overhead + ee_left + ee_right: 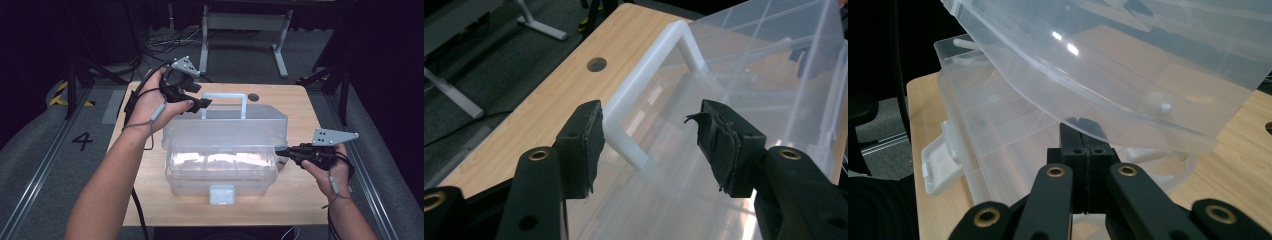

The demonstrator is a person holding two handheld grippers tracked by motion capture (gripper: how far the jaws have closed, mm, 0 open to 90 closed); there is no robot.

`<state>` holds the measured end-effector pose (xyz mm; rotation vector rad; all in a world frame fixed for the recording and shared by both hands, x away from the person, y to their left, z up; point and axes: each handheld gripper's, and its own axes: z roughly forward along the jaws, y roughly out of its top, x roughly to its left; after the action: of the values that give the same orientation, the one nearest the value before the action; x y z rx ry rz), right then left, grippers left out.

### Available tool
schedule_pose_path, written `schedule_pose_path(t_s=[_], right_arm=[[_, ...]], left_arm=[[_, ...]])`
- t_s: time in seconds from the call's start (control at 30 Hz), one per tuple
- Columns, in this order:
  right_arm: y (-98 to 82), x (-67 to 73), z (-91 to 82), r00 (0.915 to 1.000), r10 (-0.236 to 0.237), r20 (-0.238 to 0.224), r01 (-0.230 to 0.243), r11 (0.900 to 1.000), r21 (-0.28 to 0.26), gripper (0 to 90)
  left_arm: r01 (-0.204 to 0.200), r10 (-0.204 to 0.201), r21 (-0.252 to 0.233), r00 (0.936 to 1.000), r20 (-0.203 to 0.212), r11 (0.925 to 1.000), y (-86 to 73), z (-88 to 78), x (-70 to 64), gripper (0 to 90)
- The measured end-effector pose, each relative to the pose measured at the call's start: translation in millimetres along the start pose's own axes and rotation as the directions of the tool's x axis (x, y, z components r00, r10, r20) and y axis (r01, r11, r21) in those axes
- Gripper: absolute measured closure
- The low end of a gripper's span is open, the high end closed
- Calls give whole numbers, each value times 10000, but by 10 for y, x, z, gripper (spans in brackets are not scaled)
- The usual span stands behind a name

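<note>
From the high view, a clear plastic box [222,165] sits mid-tabletop [295,105], its lid [225,125] raised and tilted back, a white latch [222,194] at the front. The left claw [200,104] hangs at the lid's far left corner beside the white handle [224,97]; the right claw [281,150] meets the box's right side.

In the left gripper view, the left claw [649,145] stands open, its pads apart on either side of the handle [644,75], touching nothing; a round hole [596,64] marks the tabletop [524,125].

In the right gripper view, the right claw [1090,145] is closed tight, pads together, tips under the lid's [1128,65] edge above the box [993,130]; what it pinches I cannot tell.
</note>
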<state>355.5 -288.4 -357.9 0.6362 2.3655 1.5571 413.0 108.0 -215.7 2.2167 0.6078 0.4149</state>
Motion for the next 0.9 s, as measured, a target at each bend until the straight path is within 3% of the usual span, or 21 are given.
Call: schedule_pose_path(t_s=[0.2, 0.53, 0.7, 0.9], right_arm=[[42, -28, -1, 9999, -24, 122, 26, 9998, -178, 900], [89, -48, 0, 9995, 3, 304, 6, 9996, -288, 900], [136, -66, 2, 9990, 44, 451, -30, 9995, -312, 900], [181, -87, 5, 9982, 186, 573, -165, 9991, -380, 900]], left_arm=[[237, -233, -391, 9997, 102, 9990, -62, -219, -55, 506], [339, -301, -1093, 9989, 368, 9934, -226, -435, -184, 550], [569, -459, -1694, 9966, 680, 9839, -365, -528, -251, 600], [646, -501, -2083, 9960, 741, 9759, -530, -598, -318, 609]])
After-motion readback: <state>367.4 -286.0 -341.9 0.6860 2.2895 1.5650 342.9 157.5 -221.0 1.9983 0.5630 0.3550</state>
